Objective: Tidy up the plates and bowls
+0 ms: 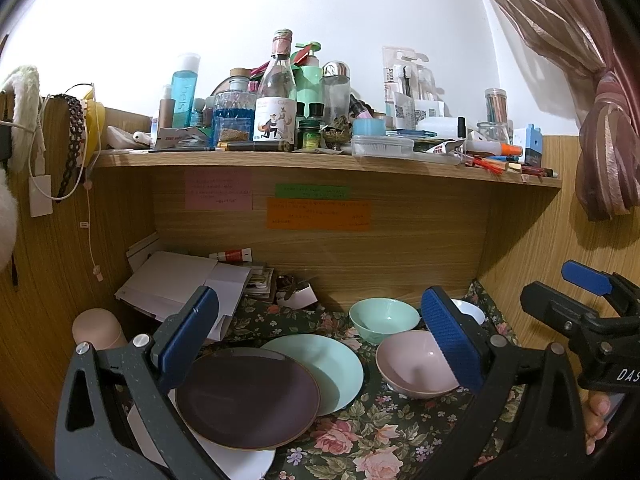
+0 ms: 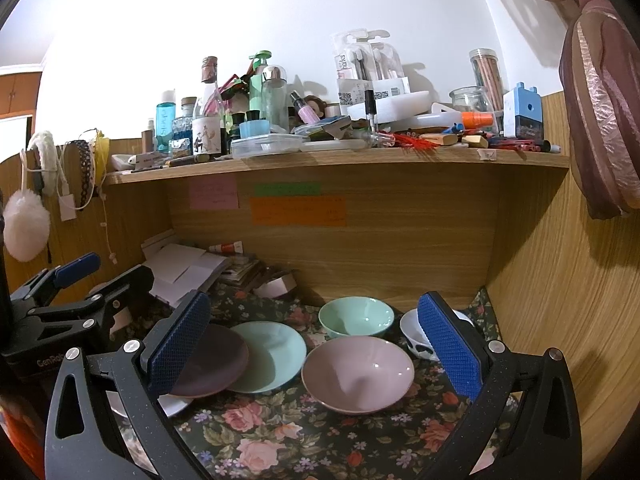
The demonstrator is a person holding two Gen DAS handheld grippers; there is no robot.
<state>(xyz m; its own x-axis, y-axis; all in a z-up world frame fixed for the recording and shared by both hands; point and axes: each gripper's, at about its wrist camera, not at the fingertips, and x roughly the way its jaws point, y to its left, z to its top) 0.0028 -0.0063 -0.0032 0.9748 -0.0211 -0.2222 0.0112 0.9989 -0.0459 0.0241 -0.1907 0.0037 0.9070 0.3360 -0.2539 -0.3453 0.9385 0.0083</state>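
Observation:
On the floral cloth lie a dark purple plate overlapping a mint plate and resting on a white plate. To their right stand a pink bowl, a mint bowl and a white bowl with black patches. My left gripper hovers open above the plates. My right gripper is open over the pink bowl. Neither holds anything.
Wooden desk alcove with a back panel bearing sticky notes. A crowded shelf of bottles overhangs. Papers pile at the back left, a pink cylinder stands left. A wooden side wall closes the right.

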